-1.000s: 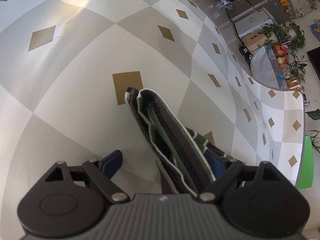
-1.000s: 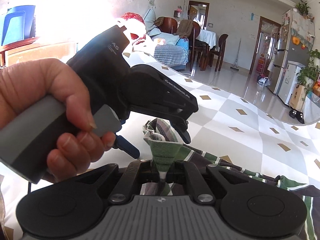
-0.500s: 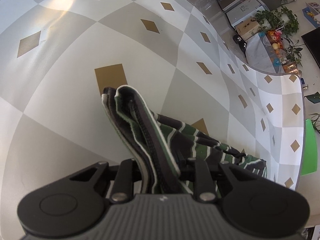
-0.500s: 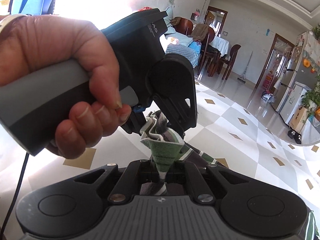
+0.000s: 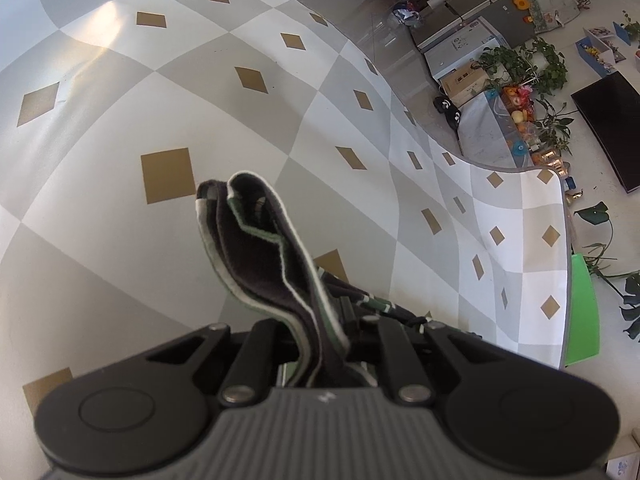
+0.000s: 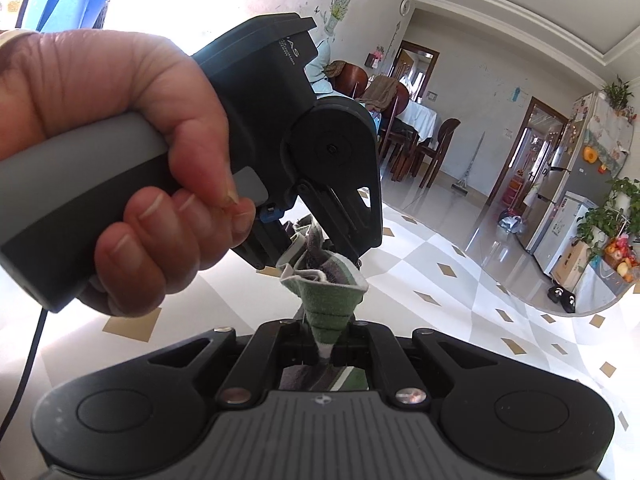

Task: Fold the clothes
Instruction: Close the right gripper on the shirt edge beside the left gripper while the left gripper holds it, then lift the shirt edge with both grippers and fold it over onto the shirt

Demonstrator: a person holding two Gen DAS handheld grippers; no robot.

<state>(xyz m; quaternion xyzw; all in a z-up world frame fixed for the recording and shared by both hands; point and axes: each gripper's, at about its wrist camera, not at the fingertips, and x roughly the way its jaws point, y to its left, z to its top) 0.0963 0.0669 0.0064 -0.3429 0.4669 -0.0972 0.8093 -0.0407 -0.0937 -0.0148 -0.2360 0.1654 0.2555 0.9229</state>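
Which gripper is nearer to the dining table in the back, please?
Left, probably: the left gripper sits ahead of the right gripper, toward the dining table; both clamp the garment.

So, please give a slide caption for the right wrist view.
Right tool and hand-held left tool pinch one bunched green-and-grey striped fabric garment above the diamond-patterned mat.

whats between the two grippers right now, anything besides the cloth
Only cloth. In the right wrist view a short bunched stretch of the striped garment spans from the right gripper to the left gripper, which hangs just above it.
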